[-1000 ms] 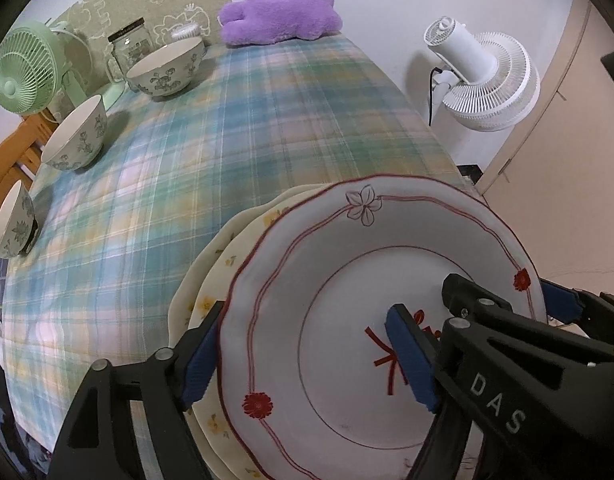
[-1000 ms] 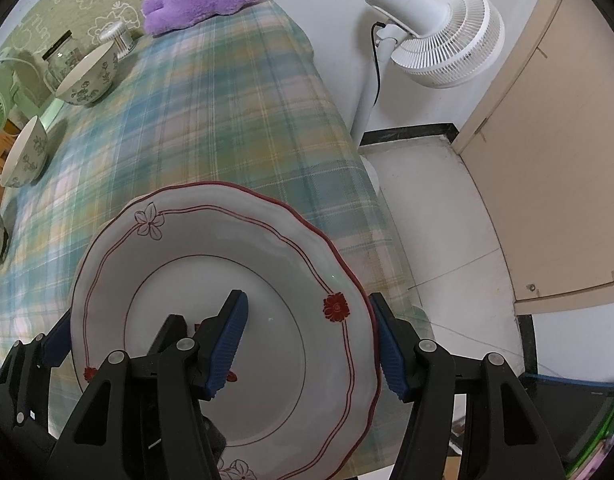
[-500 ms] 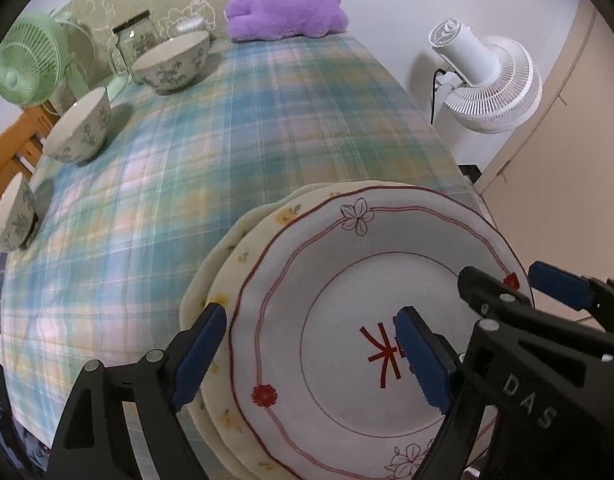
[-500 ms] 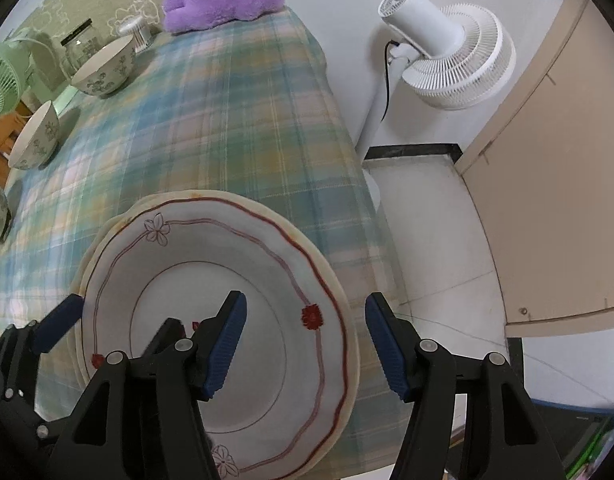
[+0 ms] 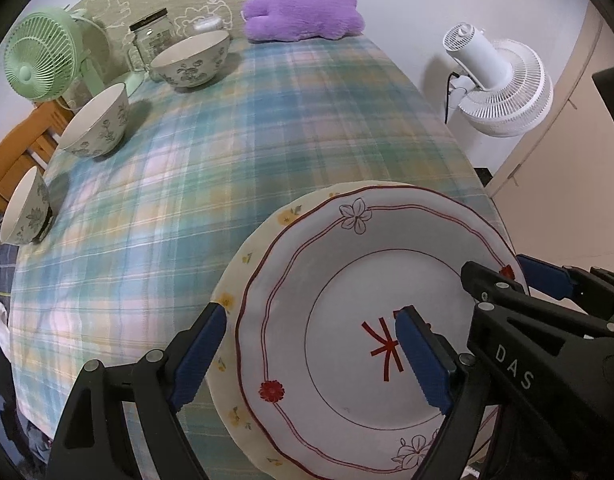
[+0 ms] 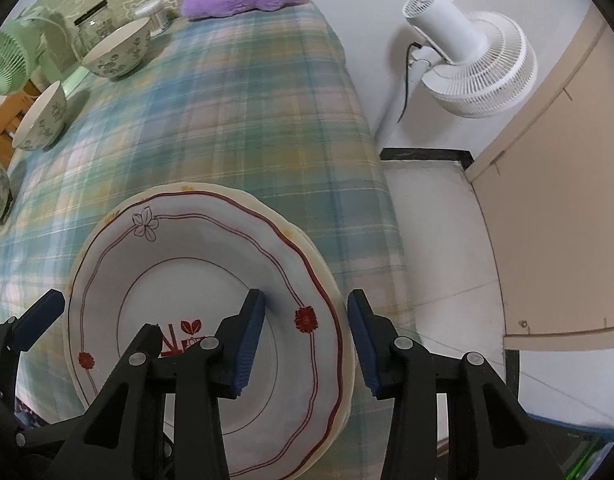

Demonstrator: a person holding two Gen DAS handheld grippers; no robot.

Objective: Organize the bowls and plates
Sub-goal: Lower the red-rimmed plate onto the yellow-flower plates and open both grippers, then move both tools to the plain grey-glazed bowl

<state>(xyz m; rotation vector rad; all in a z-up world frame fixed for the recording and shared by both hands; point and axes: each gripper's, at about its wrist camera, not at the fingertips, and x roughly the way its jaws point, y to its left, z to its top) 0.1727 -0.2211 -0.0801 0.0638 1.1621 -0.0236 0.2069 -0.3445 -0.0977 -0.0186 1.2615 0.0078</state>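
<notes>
Closest to the cameras, the right gripper straddles the near right rim of the red-trimmed plate, one blue finger inside the plate and the other outside past the edge; its fingers are closing with the rim between them, but there's a visible gap on the outer side, so nothing's pinched. The left gripper sits over the opposite rim with its fingers spread wide, one beside the outer edge and one above the red character painted in the plate's middle (not pressing on anything as far as I can see). That plate lies on top of a cream plate with yellow flowers, whose rim pokes out on the left, and the pair sits at the near right corner of the surface, which wears a green and pink plaid tablecloth. Further back along the left edge are three floral bowls in a row: the nearest bowl, the middle bowl and the far bowl, all well apart from the plates. Behind them are a glass jar, a green desk fan and a purple plush toy. A white floor fan stands off to the right.
</notes>
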